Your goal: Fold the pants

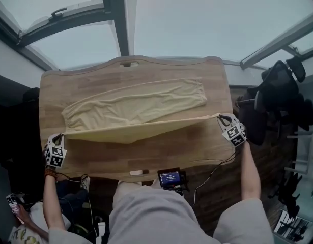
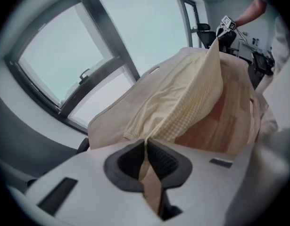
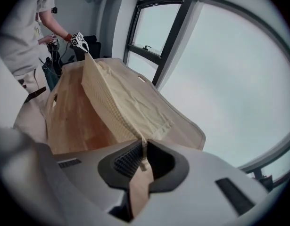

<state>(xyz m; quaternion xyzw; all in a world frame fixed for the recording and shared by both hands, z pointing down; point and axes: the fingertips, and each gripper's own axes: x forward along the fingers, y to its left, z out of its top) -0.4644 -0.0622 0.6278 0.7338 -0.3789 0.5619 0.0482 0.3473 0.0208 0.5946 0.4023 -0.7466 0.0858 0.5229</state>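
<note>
Head view: pale yellow pants (image 1: 136, 105) lie across the wooden bench (image 1: 146, 156). The far part is flat, and the near edge is raised and stretched between the left claw (image 1: 61, 135) at the bench's left side and the right claw (image 1: 221, 118) at its right.

Left gripper view: the left claw (image 2: 145, 149) is clenched on the cloth's edge.

Right gripper view: the right claw (image 3: 144, 150) pinches the opposite end, and the fabric runs off toward the left claw.

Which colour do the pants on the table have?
Pale yellow pants, with a fine checked weave; the left gripper view shows it best.
</note>
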